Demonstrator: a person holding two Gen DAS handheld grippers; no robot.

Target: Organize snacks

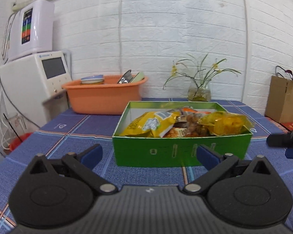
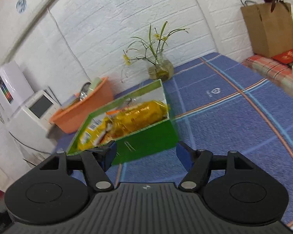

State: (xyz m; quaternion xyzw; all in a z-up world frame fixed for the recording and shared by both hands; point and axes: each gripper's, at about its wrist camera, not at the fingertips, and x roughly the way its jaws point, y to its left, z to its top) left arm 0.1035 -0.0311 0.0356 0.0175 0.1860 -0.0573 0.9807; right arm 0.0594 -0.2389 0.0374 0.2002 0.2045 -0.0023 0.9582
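The green box [image 1: 182, 148] rests on the worktop [image 1: 84, 124], which carries a blue checked cloth. The box contains snack packets [image 1: 152, 123], among them a yellow bag [image 1: 227, 123] at its right end. Left gripper [image 1: 149, 155]: jaws spread wide, holding nothing, positioned just before the box's near wall. Right gripper [image 2: 145, 153]: jaws spread wide, holding nothing, near the box's right corner. An orange basin [image 1: 104, 93] and a glass vase [image 1: 199, 89] stand behind the box.
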